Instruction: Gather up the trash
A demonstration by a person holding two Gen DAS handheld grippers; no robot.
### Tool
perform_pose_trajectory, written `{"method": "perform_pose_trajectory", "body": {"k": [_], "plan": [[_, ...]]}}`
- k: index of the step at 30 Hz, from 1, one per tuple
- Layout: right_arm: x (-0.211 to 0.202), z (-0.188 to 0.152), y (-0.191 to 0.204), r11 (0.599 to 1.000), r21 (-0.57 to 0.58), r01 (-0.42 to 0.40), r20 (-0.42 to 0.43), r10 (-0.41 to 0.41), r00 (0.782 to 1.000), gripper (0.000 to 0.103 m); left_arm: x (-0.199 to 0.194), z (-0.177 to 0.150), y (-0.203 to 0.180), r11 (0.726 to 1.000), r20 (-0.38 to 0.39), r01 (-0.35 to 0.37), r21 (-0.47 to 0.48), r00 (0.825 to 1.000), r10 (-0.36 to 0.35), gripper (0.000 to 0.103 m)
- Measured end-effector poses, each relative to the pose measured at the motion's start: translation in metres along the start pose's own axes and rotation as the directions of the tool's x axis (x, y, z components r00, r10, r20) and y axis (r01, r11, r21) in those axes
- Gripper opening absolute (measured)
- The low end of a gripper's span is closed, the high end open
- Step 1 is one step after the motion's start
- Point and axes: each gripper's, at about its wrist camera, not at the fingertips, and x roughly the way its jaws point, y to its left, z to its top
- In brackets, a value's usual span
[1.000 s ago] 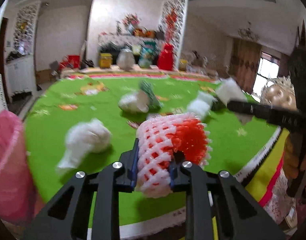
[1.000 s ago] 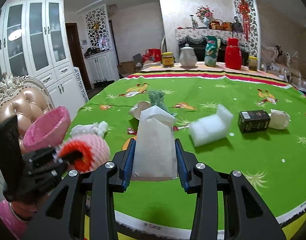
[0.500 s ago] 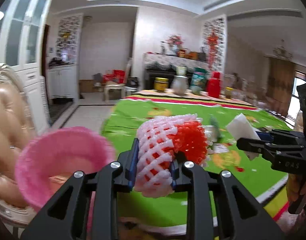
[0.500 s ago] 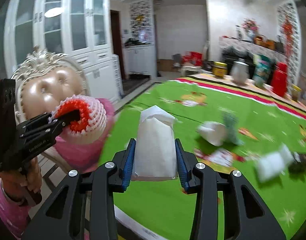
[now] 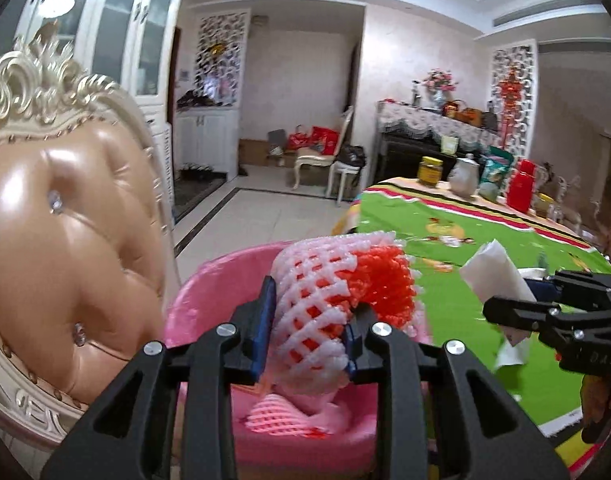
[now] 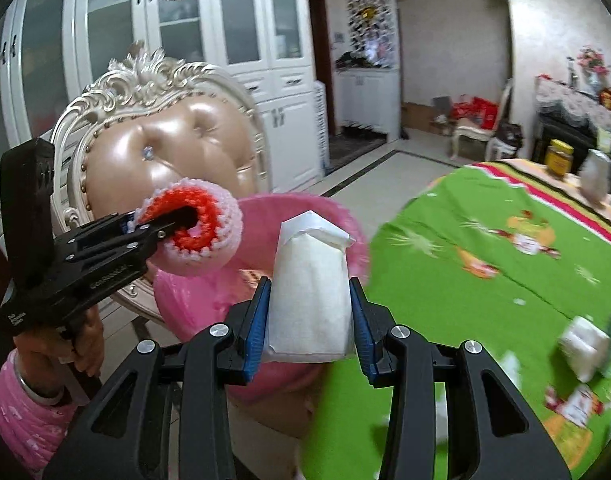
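My left gripper [image 5: 309,320] is shut on a red and white foam fruit net [image 5: 337,296] and holds it right over the open pink trash bag [image 5: 209,292]. The net [image 6: 193,232] and bag [image 6: 265,216] also show in the right wrist view. My right gripper [image 6: 309,320] is shut on a folded white paper packet [image 6: 309,300] and holds it just to the right of the bag, at the table's edge. Another foam net [image 5: 281,416] lies inside the bag.
A tan tufted chair [image 5: 65,248] with an ornate cream frame stands behind the bag. The round table with a green cloth [image 6: 485,280] is to the right, with white scraps [image 6: 585,344] on it. Jars and a red flask [image 5: 521,184] stand at its far side.
Both grippers have swung left from over the table to the pink bag by the chair, each still holding its item. The foam net now hangs over the bag's opening.
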Motion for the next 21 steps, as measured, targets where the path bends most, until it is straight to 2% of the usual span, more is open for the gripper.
{"method": "perform_pose_trajectory", "body": {"k": [4,6,7,8,9,12,15,21], "plan": [[0.033,0.008,0.009,0.999,-0.007,-0.044,-0.033,0.043,0.999,0.039,0.030,0.005,0.020,0.999,-0.035,-0.021,-0.049,0.999,0.020,0.036],[0.047,0.011,0.010,0.997,-0.007,-0.074,-0.042,0.073,0.996,0.042,0.044,0.007,0.027,0.997,-0.058,-0.031,-0.067,0.998,0.028,0.053],[0.058,0.013,0.011,0.997,-0.012,-0.078,-0.051,0.078,0.996,0.055,0.049,0.009,0.030,0.997,-0.061,-0.034,-0.073,0.998,0.029,0.070],[0.066,0.013,0.012,0.998,-0.014,-0.062,-0.062,0.061,0.996,0.065,0.052,0.011,0.033,0.996,-0.054,-0.035,-0.079,0.998,0.030,0.081],[0.069,0.012,0.010,0.999,-0.012,-0.052,-0.067,0.051,0.996,0.080,0.053,0.013,0.036,0.995,-0.041,-0.047,-0.085,0.998,0.043,0.083],[0.069,0.006,0.003,0.998,0.011,-0.055,-0.067,0.056,0.996,0.081,0.049,0.018,0.038,0.995,-0.022,-0.062,-0.084,0.998,0.061,0.088],[0.057,-0.001,-0.003,0.999,0.023,-0.031,-0.063,0.032,0.997,0.081,0.042,0.015,0.035,0.993,-0.006,-0.094,-0.075,0.996,0.094,0.098],[0.022,-0.016,-0.010,1.000,0.002,0.012,-0.037,-0.012,0.999,0.081,0.033,0.008,0.027,0.991,-0.014,-0.113,-0.074,0.994,0.113,0.098]]}}
